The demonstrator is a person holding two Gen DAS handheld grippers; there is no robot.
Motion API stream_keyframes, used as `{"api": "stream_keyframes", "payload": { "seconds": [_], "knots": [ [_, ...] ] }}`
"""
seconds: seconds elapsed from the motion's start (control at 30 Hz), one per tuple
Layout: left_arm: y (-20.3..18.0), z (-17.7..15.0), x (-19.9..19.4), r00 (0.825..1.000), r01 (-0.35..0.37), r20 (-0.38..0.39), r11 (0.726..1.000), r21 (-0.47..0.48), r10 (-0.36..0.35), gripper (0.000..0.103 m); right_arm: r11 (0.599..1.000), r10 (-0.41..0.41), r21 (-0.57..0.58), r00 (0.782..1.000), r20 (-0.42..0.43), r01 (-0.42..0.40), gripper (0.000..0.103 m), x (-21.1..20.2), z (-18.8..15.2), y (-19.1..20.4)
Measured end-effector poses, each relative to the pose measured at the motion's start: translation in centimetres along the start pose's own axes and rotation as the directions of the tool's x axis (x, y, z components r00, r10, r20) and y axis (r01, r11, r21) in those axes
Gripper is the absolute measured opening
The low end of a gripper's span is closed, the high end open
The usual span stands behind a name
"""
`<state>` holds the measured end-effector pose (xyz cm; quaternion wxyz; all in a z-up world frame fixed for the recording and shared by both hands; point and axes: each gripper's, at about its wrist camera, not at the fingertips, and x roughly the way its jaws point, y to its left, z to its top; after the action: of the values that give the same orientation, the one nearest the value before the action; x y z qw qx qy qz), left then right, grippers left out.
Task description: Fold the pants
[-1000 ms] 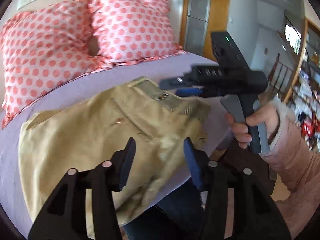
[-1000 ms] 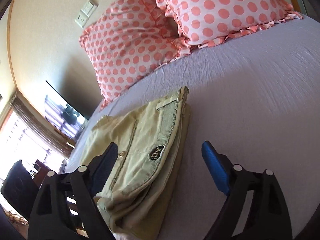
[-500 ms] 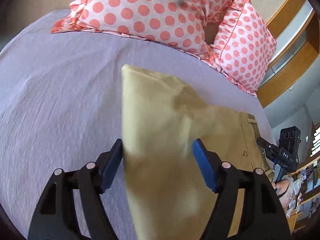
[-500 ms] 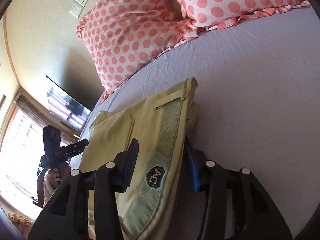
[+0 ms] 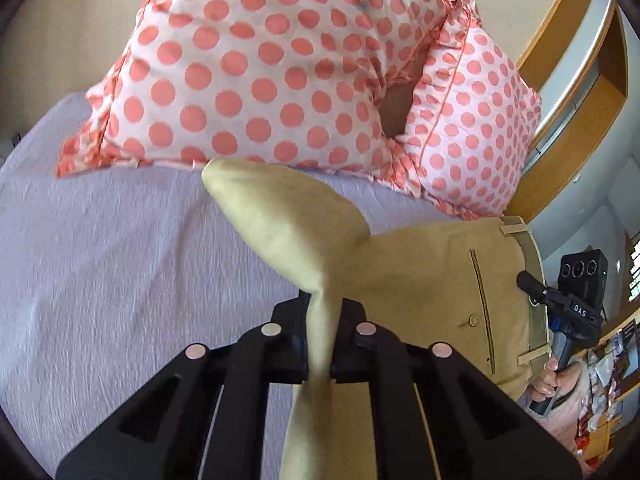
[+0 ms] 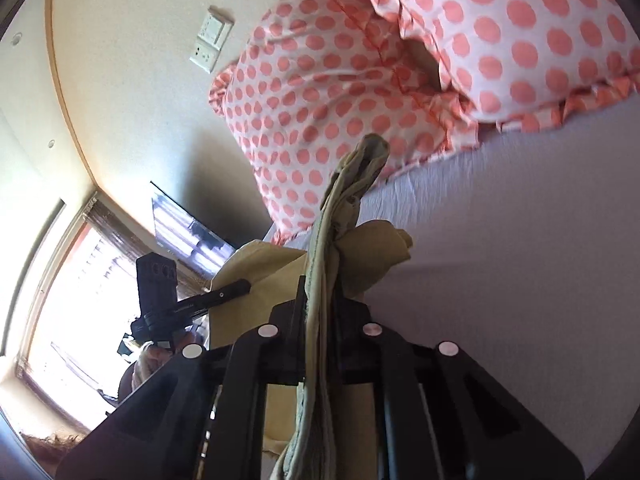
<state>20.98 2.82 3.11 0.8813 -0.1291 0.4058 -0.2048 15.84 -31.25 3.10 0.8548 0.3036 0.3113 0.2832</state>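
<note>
The khaki pants (image 5: 420, 272) lie folded on the lilac bed sheet (image 5: 120, 264). My left gripper (image 5: 320, 320) is shut on the folded leg end, which bunches up between its jaws. My right gripper (image 6: 322, 308) is shut on the waistband end of the pants (image 6: 332, 240), which stands up bunched in front of its camera. The right gripper (image 5: 560, 300) also shows at the far right of the left wrist view, at the waistband. The left gripper (image 6: 192, 304) shows at the left of the right wrist view, at the far edge of the pants.
Two pink polka-dot pillows (image 5: 256, 76) (image 5: 468, 128) lean at the head of the bed, just beyond the pants. A wooden door frame (image 5: 560, 40) stands to the right. A window (image 6: 72, 300) and a wall TV (image 6: 188, 228) lie past the bed's left side.
Both grippers have closed on the pants: the left on the leg end, the right on the waistband. The cloth now bunches up between each pair of jaws.
</note>
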Motion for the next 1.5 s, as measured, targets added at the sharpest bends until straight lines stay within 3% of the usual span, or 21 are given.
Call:
{"api": "stream_keyframes", "payload": {
  "seconds": [0.1,0.17,0.2,0.27,0.37,0.43,0.5,0.6,0.63,0.7,0.73,0.83,0.93,1.0,1.13,1.23,1.3,1.37,1.43,1.5],
  "knots": [
    [-0.9,3.0,3.4,0.99,-0.138,0.049,0.989,0.048,0.135,0.008,0.998,-0.064,0.026,0.995,0.073,0.062,0.009,0.3,3.2,-1.7],
    [-0.5,3.8,6.7,0.977,-0.211,0.008,0.977,0.041,0.211,0.009,0.989,-0.142,0.054,0.988,0.06,0.139,0.009,1.6,3.8,-3.8],
    [0.0,3.8,8.2,0.97,-0.241,-0.032,0.97,0.031,0.242,0.011,0.976,-0.212,0.058,0.977,0.024,0.21,0.01,2.5,3.6,-4.7],
    [1.1,3.1,9.2,0.961,-0.271,-0.062,0.963,0.016,0.271,0.019,0.92,-0.385,0.054,0.921,-0.059,0.388,0.015,3.7,2.7,-6.3],
    [1.9,2.1,6.4,0.952,-0.307,0.023,0.952,0.018,0.306,0.024,0.907,-0.419,0.047,0.908,0.005,0.419,0.02,1.6,2.1,-5.7],
    [1.9,1.2,3.5,0.959,-0.271,0.089,0.962,-0.001,0.27,0.025,0.932,-0.362,0.015,0.931,0.048,0.362,0.045,0.4,1.9,-3.9],
    [1.0,0.2,1.7,0.981,-0.163,0.105,0.987,0.005,0.162,0.041,0.958,-0.284,-0.03,0.958,0.044,0.285,0.063,0.6,1.5,-2.1],
    [-0.8,-1.5,2.6,0.999,-0.046,0.026,0.999,0.029,0.046,0.057,0.963,-0.269,-0.041,0.963,-0.036,0.267,0.081,2.9,0.8,-1.3],
    [-1.1,-2.0,3.6,0.999,-0.04,-0.02,0.999,0.028,0.04,0.058,0.951,-0.309,-0.019,0.948,-0.082,0.308,0.087,4.0,0.5,-1.7],
    [-1.7,-3.3,6.3,0.991,-0.093,-0.099,0.995,0.025,0.095,0.057,0.923,-0.374,0.035,0.916,-0.146,0.382,0.087,5.0,-0.3,-2.8],
    [-1.9,-3.8,6.4,0.99,-0.118,-0.078,0.992,0.038,0.121,0.057,0.916,-0.393,0.033,0.912,-0.121,0.399,0.087,4.4,-0.6,-2.2],
    [-3.7,-5.8,4.7,0.968,-0.244,-0.042,0.964,0.105,0.249,0.072,0.857,-0.513,-0.011,0.851,-0.114,0.516,0.096,3.1,-2.0,0.7],
    [-4.8,-9.0,1.5,0.963,-0.267,0.014,0.953,0.141,0.268,0.089,0.83,-0.555,-0.093,0.831,-0.028,0.551,0.102,1.1,-5.2,4.3],
    [-5.2,-11.2,-0.2,0.96,-0.279,0.032,0.949,0.15,0.277,0.094,0.788,-0.601,-0.156,0.799,0.017,0.596,0.102,0.6,-7.7,5.8],
    [-5.0,-15.2,-2.1,0.95,-0.312,0.023,0.941,0.13,0.311,0.097,0.743,-0.643,-0.234,0.766,0.015,0.627,0.102,1.4,-12.3,7.0],
    [-4.9,-17.3,-2.2,0.938,-0.344,0.006,0.931,0.121,0.346,0.098,0.726,-0.657,-0.259,0.754,0.014,0.637,0.102,2.2,-14.6,7.4],
    [-5.3,-18.3,-2.6,0.926,-0.376,0.034,0.917,0.131,0.375,0.101,0.676,-0.693,-0.289,0.718,0.064,0.678,0.102,2.4,-15.6,8.1],
    [-5.5,-19.1,-2.7,0.917,-0.398,0.058,0.906,0.142,0.394,0.101,0.649,-0.712,-0.301,0.697,0.083,0.699,0.102,2.5,-16.5,8.3],
    [-5.4,-19.6,-3.0,0.917,-0.397,0.095,0.908,0.133,0.387,0.101,0.612,-0.733,-0.32,0.671,0.112,0.723,0.102,2.7,-17.1,8.5],
    [-5.5,-20.0,-3.1,0.914,-0.4,0.125,0.907,0.131,0.385,0.101,0.61,-0.731,-0.309,0.669,0.135,0.73,0.102,2.6,-17.3,8.5]
  ]
}}
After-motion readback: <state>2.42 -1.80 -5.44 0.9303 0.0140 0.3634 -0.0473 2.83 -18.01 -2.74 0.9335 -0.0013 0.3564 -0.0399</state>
